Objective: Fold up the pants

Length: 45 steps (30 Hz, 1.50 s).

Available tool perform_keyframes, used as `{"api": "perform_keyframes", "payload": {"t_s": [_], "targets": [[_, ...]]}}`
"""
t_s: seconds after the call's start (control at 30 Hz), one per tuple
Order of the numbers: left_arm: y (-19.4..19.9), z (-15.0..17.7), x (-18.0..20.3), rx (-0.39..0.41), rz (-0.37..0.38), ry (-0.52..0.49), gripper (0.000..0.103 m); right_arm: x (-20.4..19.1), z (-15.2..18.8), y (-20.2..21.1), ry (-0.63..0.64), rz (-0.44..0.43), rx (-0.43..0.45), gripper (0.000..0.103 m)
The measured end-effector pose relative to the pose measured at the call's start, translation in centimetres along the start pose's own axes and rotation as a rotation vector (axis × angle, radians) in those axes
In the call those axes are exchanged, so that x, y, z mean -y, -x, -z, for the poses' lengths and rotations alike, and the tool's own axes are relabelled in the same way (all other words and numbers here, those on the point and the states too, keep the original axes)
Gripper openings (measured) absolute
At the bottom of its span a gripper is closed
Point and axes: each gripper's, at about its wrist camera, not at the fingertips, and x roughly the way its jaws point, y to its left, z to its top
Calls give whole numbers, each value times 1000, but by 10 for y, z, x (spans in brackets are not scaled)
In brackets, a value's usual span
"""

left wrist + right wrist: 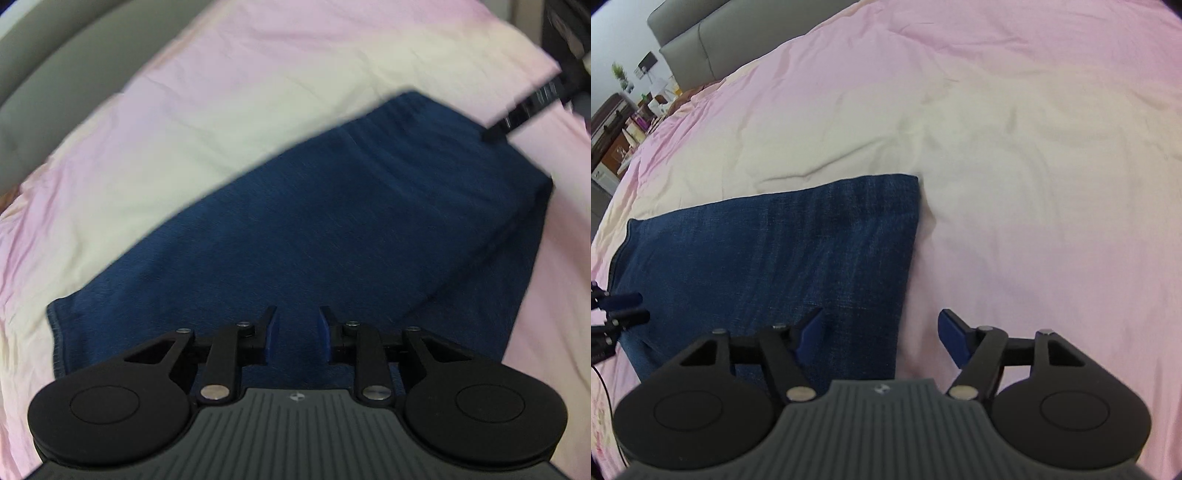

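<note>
Dark blue denim pants (332,221) lie folded into a flat rectangle on the pink and cream bed sheet (184,110). My left gripper (296,332) hovers over one end of the pants with a narrow gap between its blue pads, holding nothing. My right gripper (881,334) is open wide over the other end of the pants (775,251), straddling their right edge, empty. The right gripper's fingers (524,110) show at the far corner in the left wrist view. The left gripper (622,308) shows at the left edge of the right wrist view.
The sheet (1034,166) spreads widely around the pants. A grey padded headboard (690,48) stands at the far side. A cluttered shelf with a plant (624,107) is beyond the bed at the left.
</note>
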Motion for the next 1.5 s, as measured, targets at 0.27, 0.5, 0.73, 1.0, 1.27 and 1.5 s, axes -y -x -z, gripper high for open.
{"api": "perform_keyframes", "payload": {"t_s": [0.27,0.5,0.73,1.0,1.27,1.5], "targets": [[-47,-6,16,-122,25,-110,11,42,16,-20,-193,-196,-52,51],[-46,-12,20,-133,20,-149,11,46,24,-31,-207,-227,-58,42],[-44,-14,29,-180,21,-201,12,44,24,-27,-233,-263,-91,30],[-53,-11,30,-184,12,-217,12,15,16,-7,-99,-183,-45,12],[-47,9,26,-157,27,-211,12,-15,-10,41,-31,-204,-18,8],[-6,33,-18,-38,28,-87,13,-99,-40,99,60,-195,12,7]]}}
